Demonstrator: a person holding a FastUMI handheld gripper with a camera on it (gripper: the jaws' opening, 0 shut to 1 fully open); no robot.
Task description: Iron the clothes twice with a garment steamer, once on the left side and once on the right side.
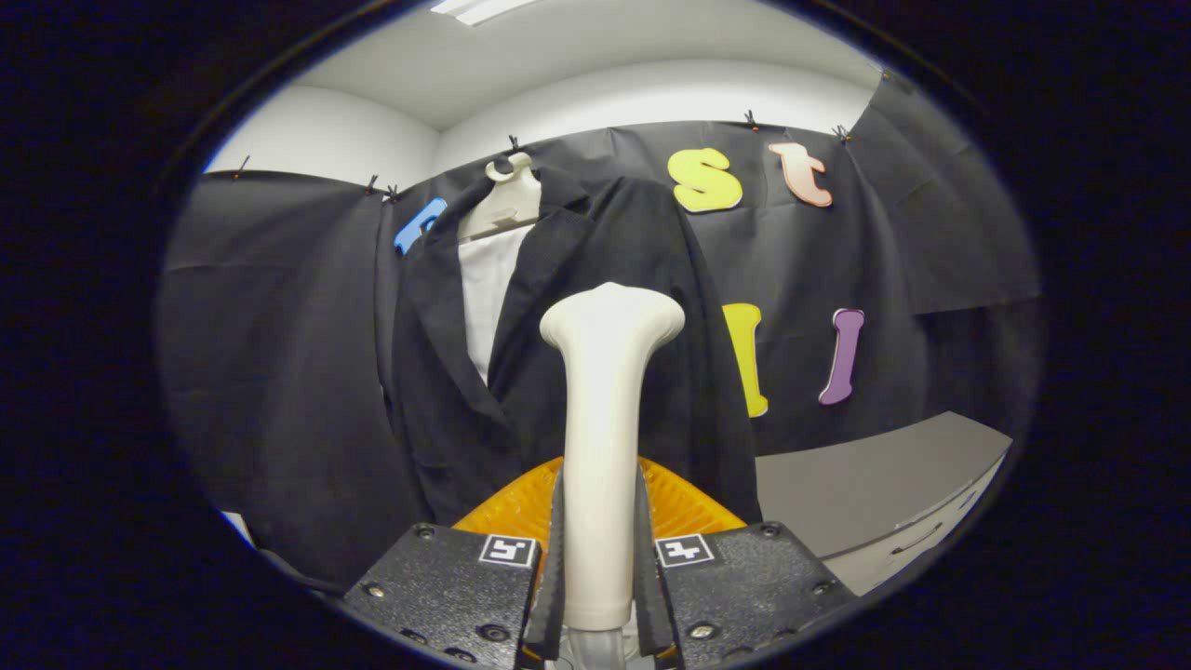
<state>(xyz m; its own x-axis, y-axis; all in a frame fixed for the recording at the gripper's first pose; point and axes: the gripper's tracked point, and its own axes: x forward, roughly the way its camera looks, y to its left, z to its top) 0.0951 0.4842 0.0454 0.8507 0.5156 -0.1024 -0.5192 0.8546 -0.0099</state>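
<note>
Clamped between the gripper [600, 568] fingers, the cream plastic steamer handle [603, 447] is held upright, its head aimed at the hanging black jacket [447, 419] for steaming.

No readable text, brand or number anywhere; only two small square black-and-white fiducial markers [508, 550], one on each finger block of the gripper [600, 558], clamped on the steamer handle [603, 437].

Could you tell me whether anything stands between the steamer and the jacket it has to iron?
Nothing visible does. The gripper is shut on the steamer, whose head points at the jacket hanging just beyond it.
</note>
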